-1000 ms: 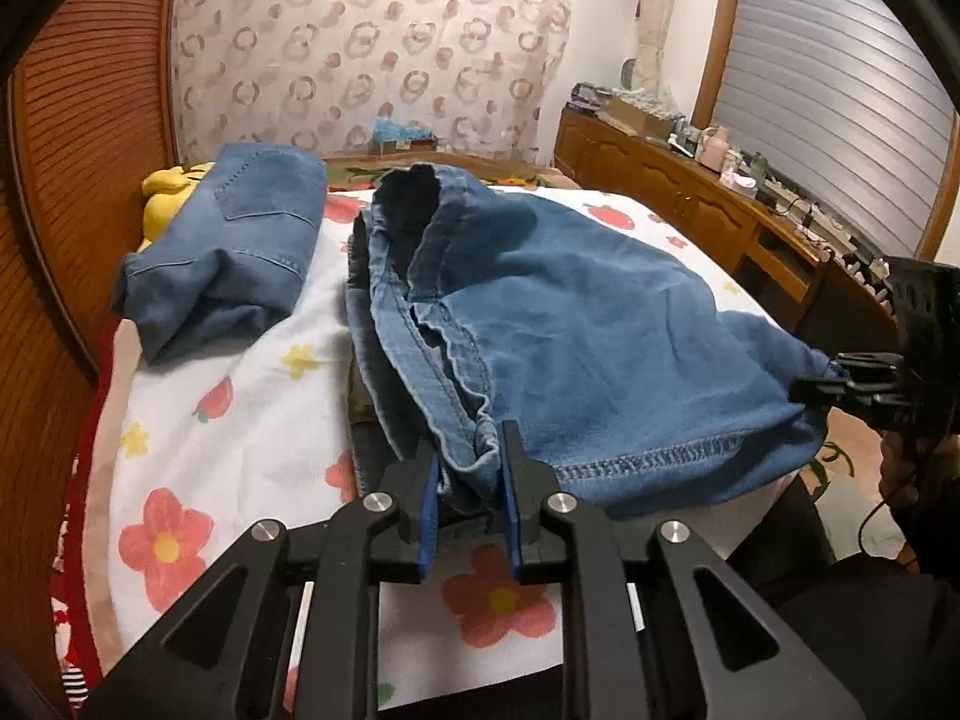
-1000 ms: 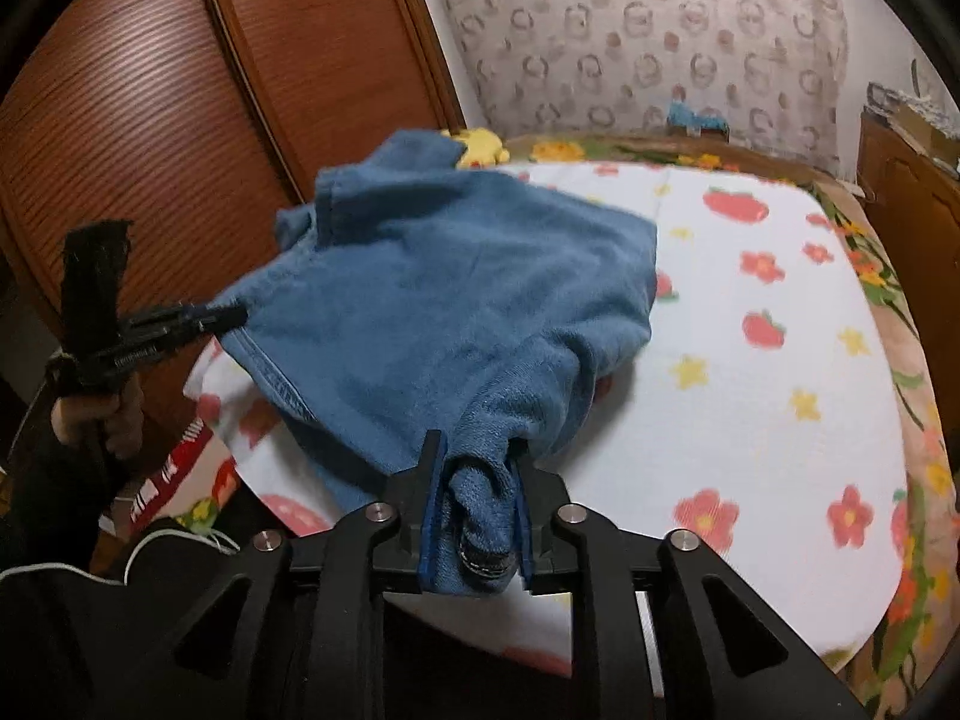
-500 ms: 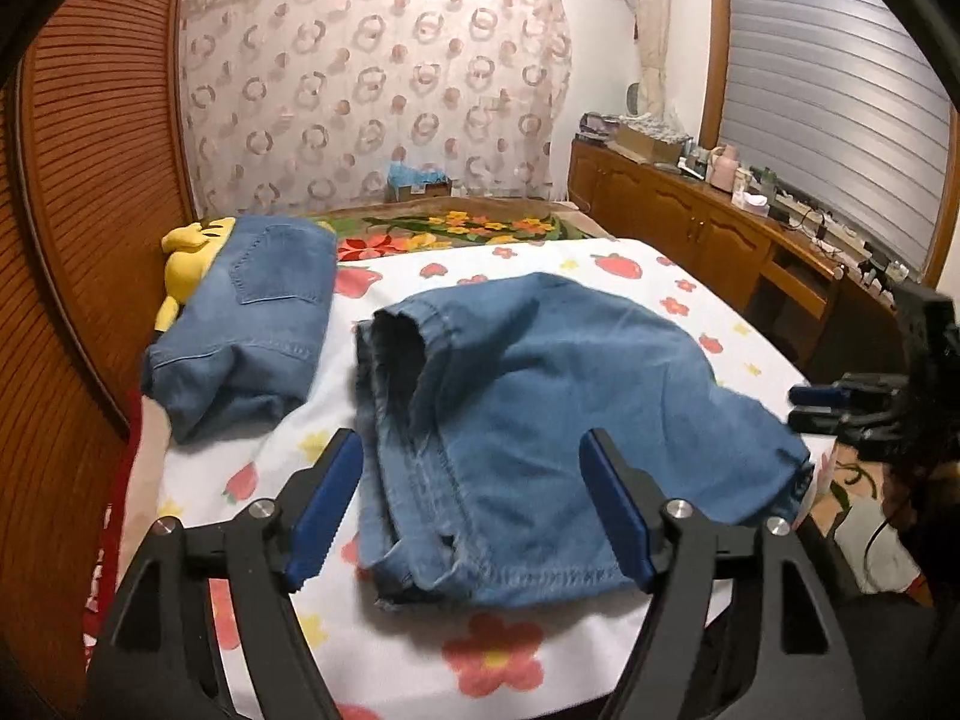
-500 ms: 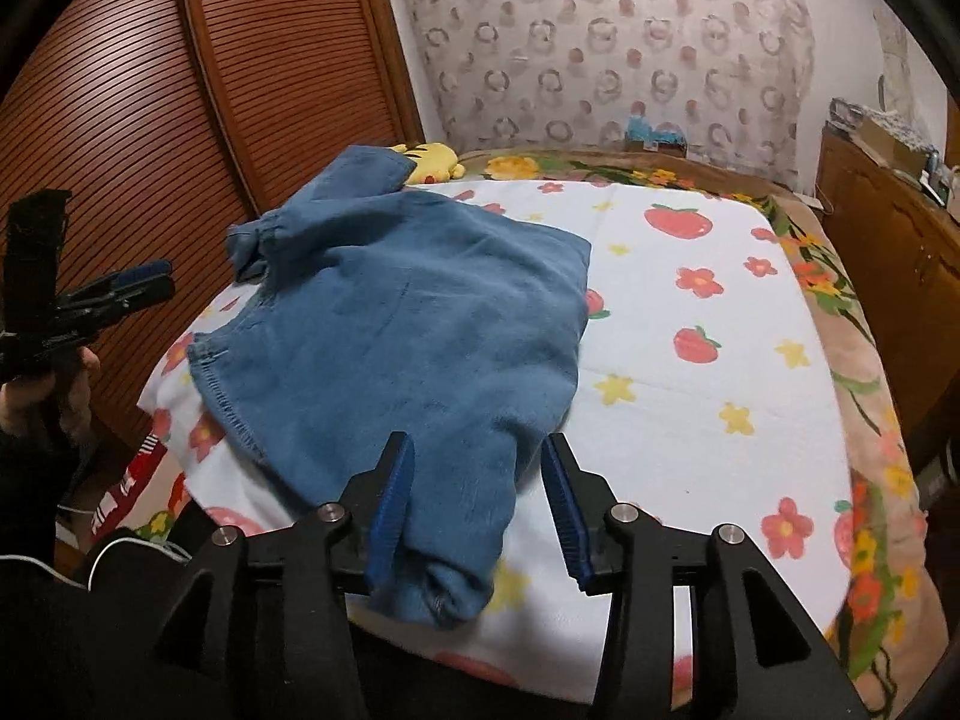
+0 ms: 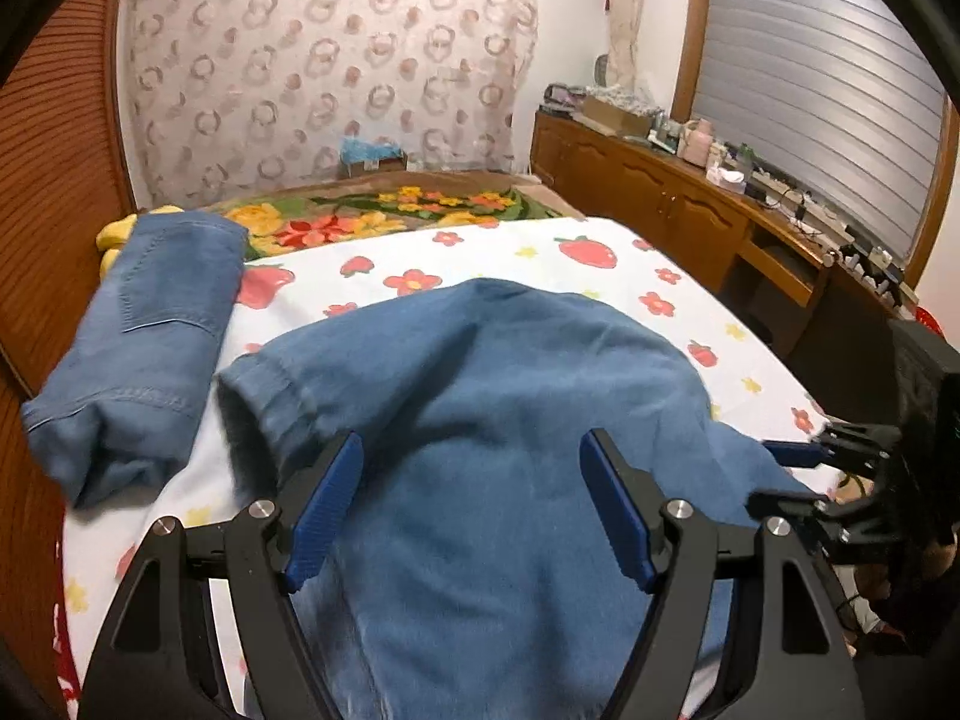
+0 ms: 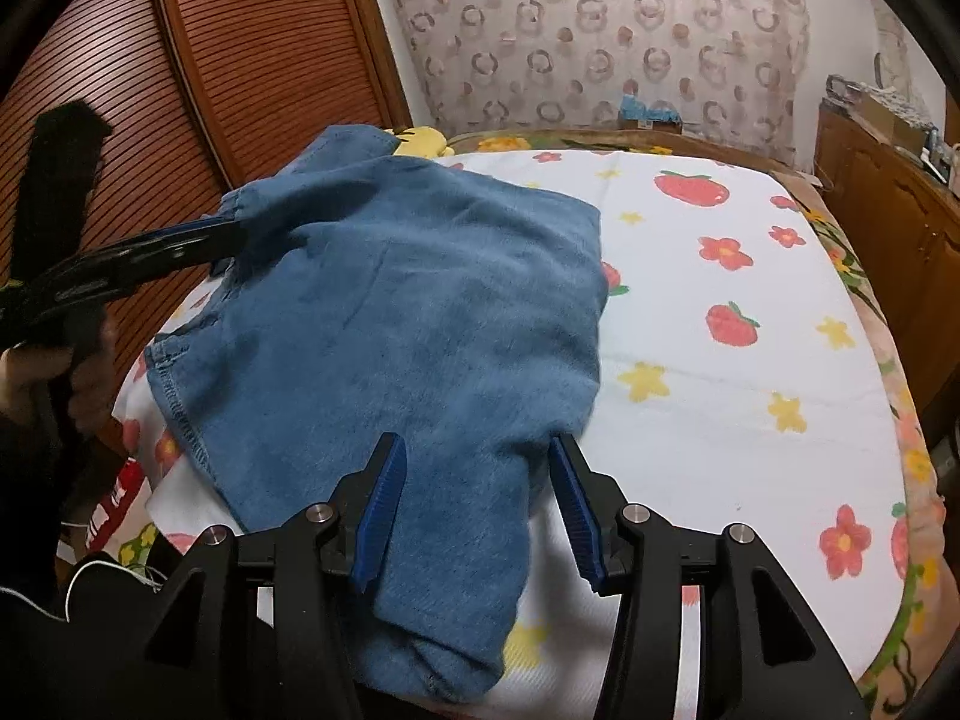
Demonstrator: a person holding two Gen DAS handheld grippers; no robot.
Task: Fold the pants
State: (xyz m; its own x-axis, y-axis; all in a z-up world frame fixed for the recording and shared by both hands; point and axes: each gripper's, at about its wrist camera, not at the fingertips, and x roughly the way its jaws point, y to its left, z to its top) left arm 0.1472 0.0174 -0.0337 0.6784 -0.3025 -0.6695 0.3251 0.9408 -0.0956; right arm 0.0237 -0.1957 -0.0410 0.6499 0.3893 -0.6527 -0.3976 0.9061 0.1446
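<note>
Blue denim pants [image 5: 480, 420] lie folded on the flowered white bed sheet [image 5: 600, 276] at the near edge of the bed; they also show in the right wrist view [image 6: 420, 312]. My left gripper [image 5: 474, 504] is open, jaws wide apart over the pants' left part, holding nothing. My right gripper [image 6: 474, 510] is open over the pants' near right corner, which hangs over the bed edge. The left gripper also shows in the right wrist view [image 6: 198, 240] by the pants' far left corner. The right gripper shows in the left wrist view [image 5: 798, 474] at the pants' right edge.
A second folded pair of jeans [image 5: 144, 336] lies at the far left of the bed against a yellow plush toy [image 5: 114, 234]. A wooden slatted wardrobe [image 6: 240, 60] runs along the left. A wooden dresser [image 5: 690, 216] with clutter stands on the right.
Both grippers let go of the pants and opened wide. The pants dropped flat onto the bed. Both grippers have since moved lower and closer over the cloth.
</note>
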